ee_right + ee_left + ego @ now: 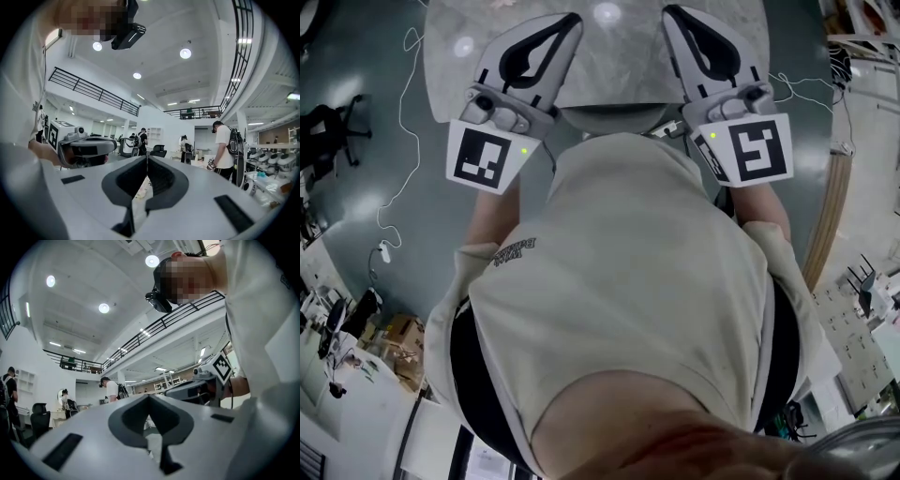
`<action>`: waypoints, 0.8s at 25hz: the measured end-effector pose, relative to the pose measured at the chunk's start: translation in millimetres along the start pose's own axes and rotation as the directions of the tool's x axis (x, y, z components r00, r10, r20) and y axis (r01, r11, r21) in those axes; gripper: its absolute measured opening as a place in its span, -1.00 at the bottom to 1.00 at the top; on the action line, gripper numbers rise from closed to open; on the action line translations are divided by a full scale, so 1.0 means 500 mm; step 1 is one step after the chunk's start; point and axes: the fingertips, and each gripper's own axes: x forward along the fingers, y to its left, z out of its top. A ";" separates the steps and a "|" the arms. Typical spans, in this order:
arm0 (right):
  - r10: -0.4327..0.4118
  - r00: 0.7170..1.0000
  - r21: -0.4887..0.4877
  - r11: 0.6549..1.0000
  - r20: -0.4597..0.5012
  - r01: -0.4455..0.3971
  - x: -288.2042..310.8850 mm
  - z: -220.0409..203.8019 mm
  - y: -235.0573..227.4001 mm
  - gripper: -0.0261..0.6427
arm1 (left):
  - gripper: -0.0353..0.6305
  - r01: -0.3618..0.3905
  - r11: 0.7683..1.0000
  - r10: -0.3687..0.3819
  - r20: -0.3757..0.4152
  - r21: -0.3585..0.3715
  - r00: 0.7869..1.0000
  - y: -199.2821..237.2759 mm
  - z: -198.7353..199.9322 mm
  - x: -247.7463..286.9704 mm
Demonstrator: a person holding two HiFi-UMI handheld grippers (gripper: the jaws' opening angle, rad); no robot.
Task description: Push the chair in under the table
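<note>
Chair, of which only a grey curved sliver [614,119] shows in the head view, sits at the near edge of the pale grey marbled table top [609,66], straight ahead of the person's beige shirt [628,281] and between the two grippers. It looks tucked under the table edge already, though legs, seat and any wheels are hidden, so I cannot tell how far in it goes.

As a guess, the chair is stiff and fairly heavy, not fragile, and should slide readily on the glossy dark grey-green floor [384,122]. The sensible place to push is the top of the backrest, with both claws spaced evenly so it does not swing sideways.

The white left gripper [572,19] has its jaws together with nothing between them, tip to tip in its own view [149,398]. The white right gripper [669,12] is likewise closed and empty [147,158]. Both hover above the table, touching nothing.

Writing: each gripper's cube bears a black-and-white square marker, no letters. Small dark print on the shirt is upside down and too small to read.
</note>
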 end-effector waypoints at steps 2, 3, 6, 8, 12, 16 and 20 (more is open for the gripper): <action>0.001 1.000 0.004 1.000 0.003 -0.001 -0.002 0.002 0.002 -0.88 | -0.86 -0.004 1.000 0.004 -0.010 -0.004 1.000 0.001 -0.004 -0.003; 0.002 1.000 0.007 1.000 0.003 -0.002 -0.002 0.002 0.003 -0.88 | -0.86 -0.008 1.000 0.008 -0.013 -0.014 1.000 0.002 -0.006 -0.004; 0.002 1.000 0.016 1.000 -0.003 -0.002 -0.007 -0.003 -0.002 -0.89 | -0.86 -0.014 0.999 0.014 -0.012 -0.044 1.000 0.001 -0.006 -0.001; 0.006 1.000 0.016 1.000 -0.010 -0.005 -0.011 -0.008 -0.003 -0.89 | -0.86 -0.015 0.999 0.014 -0.018 -0.049 1.000 -0.003 -0.008 0.001; 0.026 1.000 0.004 1.000 -0.009 -0.026 -0.018 -0.008 0.010 -0.89 | -0.86 -0.010 0.999 0.009 -0.026 -0.045 1.000 -0.011 -0.007 -0.004; 0.026 1.000 0.011 1.000 -0.014 -0.026 -0.024 -0.015 0.014 -0.89 | -0.86 0.004 0.999 -0.005 -0.041 -0.044 0.999 -0.021 -0.014 -0.005; 0.023 1.000 0.002 1.000 -0.021 -0.023 -0.023 -0.024 0.022 -0.89 | -0.86 -0.002 0.998 -0.003 -0.073 -0.069 0.997 -0.025 -0.034 -0.012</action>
